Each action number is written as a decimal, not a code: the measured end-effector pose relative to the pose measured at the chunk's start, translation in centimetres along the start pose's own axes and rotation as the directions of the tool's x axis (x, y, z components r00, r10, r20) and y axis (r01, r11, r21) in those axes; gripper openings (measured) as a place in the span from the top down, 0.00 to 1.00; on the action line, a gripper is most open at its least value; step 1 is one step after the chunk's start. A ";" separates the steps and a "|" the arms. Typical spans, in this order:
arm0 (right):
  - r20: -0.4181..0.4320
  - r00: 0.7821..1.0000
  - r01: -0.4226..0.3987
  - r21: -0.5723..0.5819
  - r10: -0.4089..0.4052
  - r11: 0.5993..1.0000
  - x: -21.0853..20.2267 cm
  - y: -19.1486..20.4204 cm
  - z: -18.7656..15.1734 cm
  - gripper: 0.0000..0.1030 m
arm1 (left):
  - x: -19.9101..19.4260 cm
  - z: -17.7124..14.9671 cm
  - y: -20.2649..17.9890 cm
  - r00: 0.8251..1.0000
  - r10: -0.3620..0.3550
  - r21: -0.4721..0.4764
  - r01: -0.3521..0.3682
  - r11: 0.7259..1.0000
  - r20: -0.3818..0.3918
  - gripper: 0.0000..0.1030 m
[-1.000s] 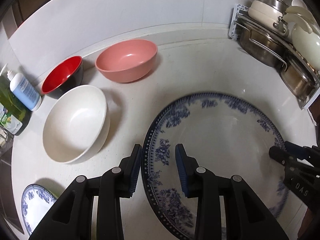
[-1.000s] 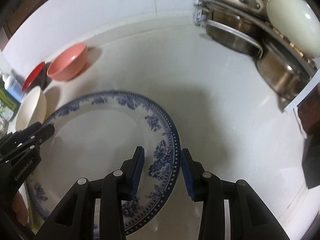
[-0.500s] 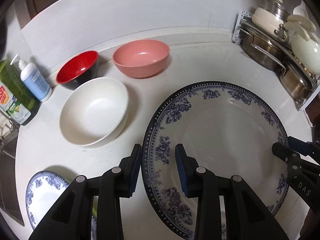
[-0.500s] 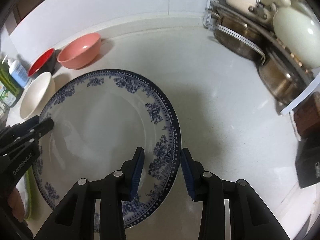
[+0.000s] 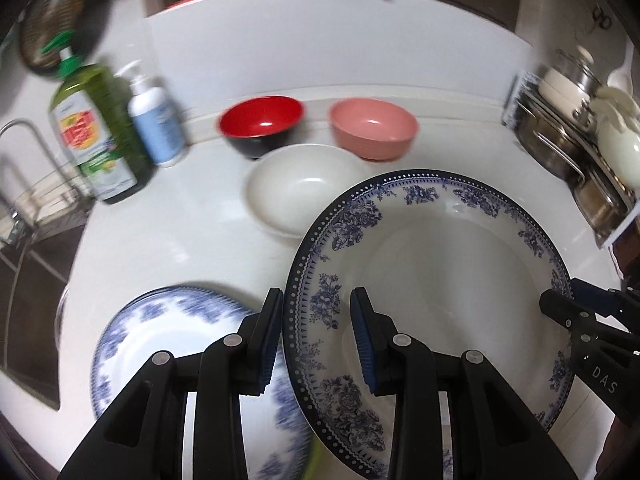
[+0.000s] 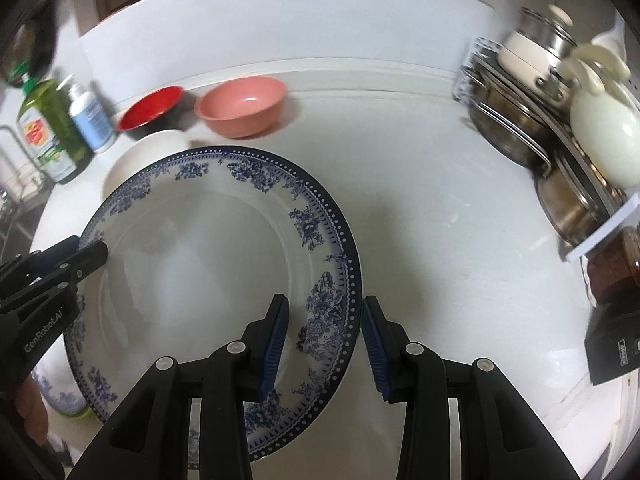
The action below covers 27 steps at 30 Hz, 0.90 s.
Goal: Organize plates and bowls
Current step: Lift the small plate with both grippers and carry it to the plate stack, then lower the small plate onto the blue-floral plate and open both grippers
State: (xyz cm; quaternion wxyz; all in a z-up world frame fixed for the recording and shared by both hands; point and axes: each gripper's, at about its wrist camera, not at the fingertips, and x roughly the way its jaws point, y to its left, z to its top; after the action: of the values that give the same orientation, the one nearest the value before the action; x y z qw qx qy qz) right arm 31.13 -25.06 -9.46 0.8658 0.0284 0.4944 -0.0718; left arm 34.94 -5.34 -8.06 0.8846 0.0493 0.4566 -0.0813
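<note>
1. Left wrist view: the left claw (image 5: pixel 316 336) points steeply down at the white table (image 5: pixel 168 240), its two black arms running up from the bottom edge.
2. Its blue pads (image 5: pixel 362 340) straddle the left rim of the large blue-patterned plate (image 5: pixel 440 280); the jaws stand narrow, and the plate is gripped there, raised off the table and tilted.
3. The right claw (image 5: pixel 560 304) comes in from the right edge and pinches the plate's opposite rim.
4. Under the left arm lies a smaller blue-patterned plate (image 5: pixel 160 332), blurred, flat on the table, partly overlapped by the big one.
5. Behind sit a white bowl (image 5: pixel 296 184), a red bowl (image 5: pixel 260 118) and a pink bowl (image 5: pixel 374 124), close together near the back wall.
6. A green soap bottle (image 5: pixel 96 132) and a white pump bottle (image 5: pixel 156 120) stand at the left beside a sink (image 5: pixel 28 288); pots (image 5: pixel 560 148) fill a rack on the right.
7. Right wrist view: the right claw (image 6: pixel 324 340) also angles steeply down, jaws narrow, pads on either side of the large plate's (image 6: pixel 200 260) right rim, holding it.
8. The left claw (image 6: pixel 90 252) reaches in from the left edge onto the far rim, a bit of the person's hand (image 6: pixel 34 416) showing below it.
9. The plate hangs over the white bowl's (image 6: pixel 148 148) near side; the red bowl (image 6: pixel 150 106) and pink bowl (image 6: pixel 242 106) sit beyond, clear of it.
</note>
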 end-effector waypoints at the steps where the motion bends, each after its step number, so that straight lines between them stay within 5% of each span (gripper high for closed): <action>1: 0.006 1.000 -0.011 -0.015 0.011 1.000 -0.3 0.8 -0.1 0.62 | -0.6 -0.4 0.9 1.000 0.010 -0.013 -0.010 1.000 0.009 0.67; 16: 0.018 0.988 -0.147 -0.195 0.153 0.970 -2.2 11.5 -1.0 0.62 | -5.2 -5.2 12.1 0.988 0.154 -0.199 -0.147 0.969 0.020 0.67; 27: -0.028 0.978 -0.207 -0.303 0.208 0.930 -1.1 18.4 -2.1 0.62 | -4.2 -8.0 17.6 0.978 0.202 -0.300 -0.206 0.932 -0.044 0.67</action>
State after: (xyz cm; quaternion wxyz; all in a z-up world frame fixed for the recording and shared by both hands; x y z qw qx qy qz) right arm 31.61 -6.53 -10.01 0.8636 -0.0533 0.4919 0.0970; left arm 29.47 13.63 -9.00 0.8824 -0.0391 0.4616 0.0822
